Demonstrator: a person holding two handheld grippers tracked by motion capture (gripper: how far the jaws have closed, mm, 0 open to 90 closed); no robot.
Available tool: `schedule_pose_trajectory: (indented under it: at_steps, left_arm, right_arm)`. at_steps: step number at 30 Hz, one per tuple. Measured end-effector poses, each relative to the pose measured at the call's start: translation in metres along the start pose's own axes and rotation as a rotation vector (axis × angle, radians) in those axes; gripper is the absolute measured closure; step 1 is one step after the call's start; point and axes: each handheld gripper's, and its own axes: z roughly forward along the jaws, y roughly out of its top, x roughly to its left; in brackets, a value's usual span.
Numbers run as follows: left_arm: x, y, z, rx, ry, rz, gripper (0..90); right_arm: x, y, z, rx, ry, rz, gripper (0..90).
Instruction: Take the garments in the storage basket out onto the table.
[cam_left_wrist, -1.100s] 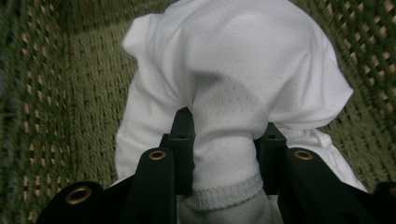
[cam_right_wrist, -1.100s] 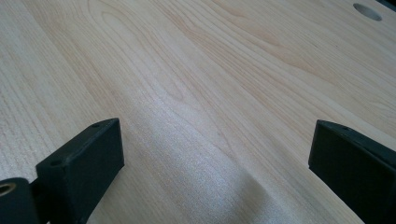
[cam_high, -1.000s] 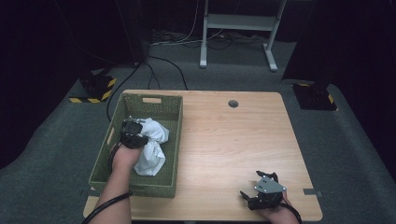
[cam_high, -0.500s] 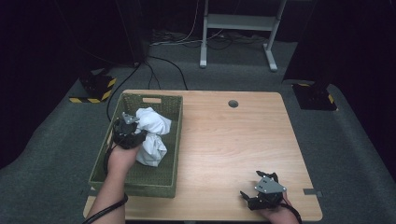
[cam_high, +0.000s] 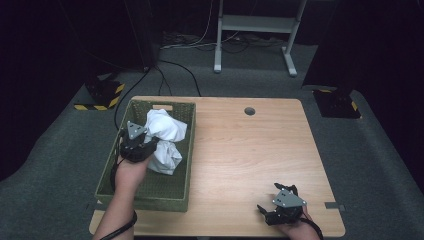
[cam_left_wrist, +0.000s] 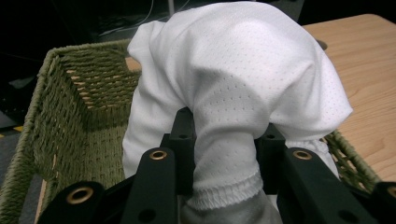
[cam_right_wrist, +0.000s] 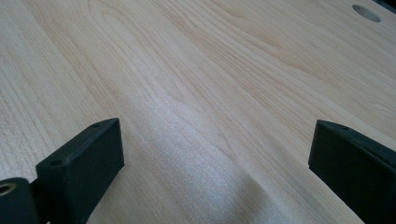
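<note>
White garment (cam_high: 164, 140) hung above the wicker basket (cam_high: 150, 192) — left claw (cam_high: 141, 146) clamped on it, forearm angled over the basket. Right claw (cam_high: 280, 207) rested on the desk (cam_high: 250, 150), jaws apart.

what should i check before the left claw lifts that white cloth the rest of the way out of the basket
1. Grip: left claw is shut on the white cloth, a fold pinched between its jaws. ok
2. Cloth clear of the green woven basket: in the high view the lower part of the cloth hangs inside the walls. not ok
3. Snagging on the weave: the hidden underside cannot be seen. cannot tell
4. Landing spot: the wooden table beside the basket is bare. ok
5. Right claw: open, resting at the near table edge, apart from the basket. ok
</note>
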Motion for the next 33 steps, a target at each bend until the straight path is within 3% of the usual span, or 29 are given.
schedule_pose_trajectory:
  at_steps: [8, 16, 25, 30, 33]
  left_arm:
    - [-0.004, -0.004, -0.013, -0.051, 0.003, -0.002, 67.6]
    - [-0.008, -0.004, -0.031, -0.164, 0.011, -0.025, 67.7]
    - [-0.009, 0.002, -0.045, -0.244, 0.013, -0.047, 67.6]
    - [-0.009, 0.006, -0.054, -0.309, -0.021, -0.077, 67.5]
    - [-0.011, 0.008, -0.059, -0.345, -0.025, -0.066, 67.4]
  right_arm:
    - [0.001, 0.000, 0.000, 0.002, -0.001, -0.003, 2.8]
    - [0.001, 0.000, 0.000, 0.003, -0.002, -0.006, 2.8]
    - [0.001, 0.000, 0.000, 0.002, -0.002, -0.008, 2.8]
    - [0.001, 0.000, 0.000, 0.003, -0.001, -0.011, 2.8]
    - [0.001, 0.000, 0.000, 0.001, -0.001, -0.012, 2.8]
